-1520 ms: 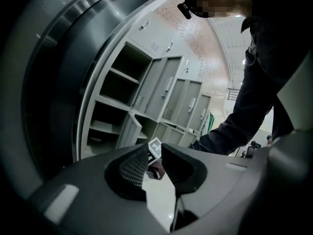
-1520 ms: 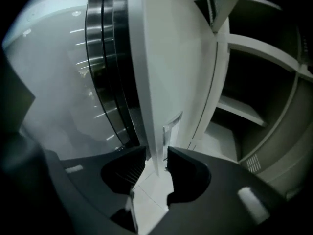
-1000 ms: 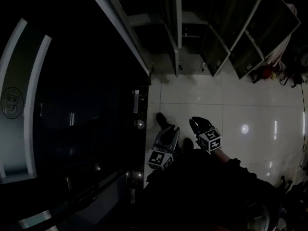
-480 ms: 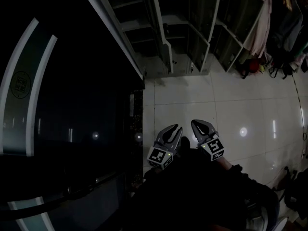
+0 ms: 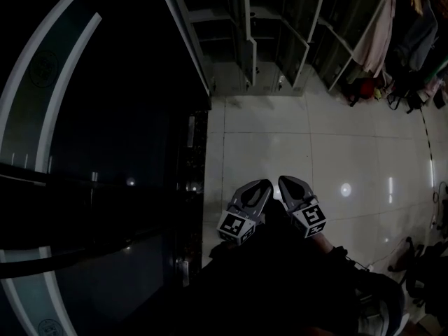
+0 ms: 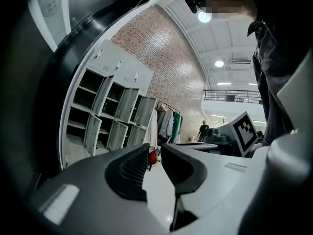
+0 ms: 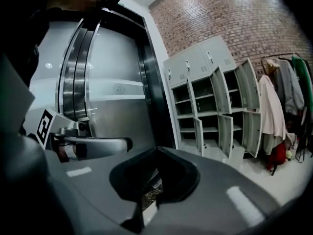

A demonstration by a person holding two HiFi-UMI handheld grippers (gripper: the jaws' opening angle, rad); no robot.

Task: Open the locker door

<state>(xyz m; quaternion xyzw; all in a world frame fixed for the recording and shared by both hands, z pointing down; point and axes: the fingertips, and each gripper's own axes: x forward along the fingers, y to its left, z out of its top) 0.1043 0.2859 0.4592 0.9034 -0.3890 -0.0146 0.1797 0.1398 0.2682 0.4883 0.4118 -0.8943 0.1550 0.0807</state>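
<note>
left tool (image 5: 260, 185), right tool (image 5: 288, 181), open lockers (image 5: 283, 44)

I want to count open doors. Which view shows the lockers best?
The right gripper view: the lockers stand whole and well lit. The left gripper view shows them smaller and skewed; the head view, dark, cut off at the top.

The locker bank (image 7: 208, 97) is standing at the far side of the room, pale grey metal, backing onto the brick wall (image 7: 234, 13). Its top-row locker doors (image 7: 188, 64) are sitting shut, each showing a small latch. Below them, the lower locker doors (image 7: 226, 132) are hanging open, swung outward on vertical hinges and exposing dark compartments (image 7: 185, 93). In the head view these open doors are jutting out over the tiled floor (image 5: 280, 138).
</note>
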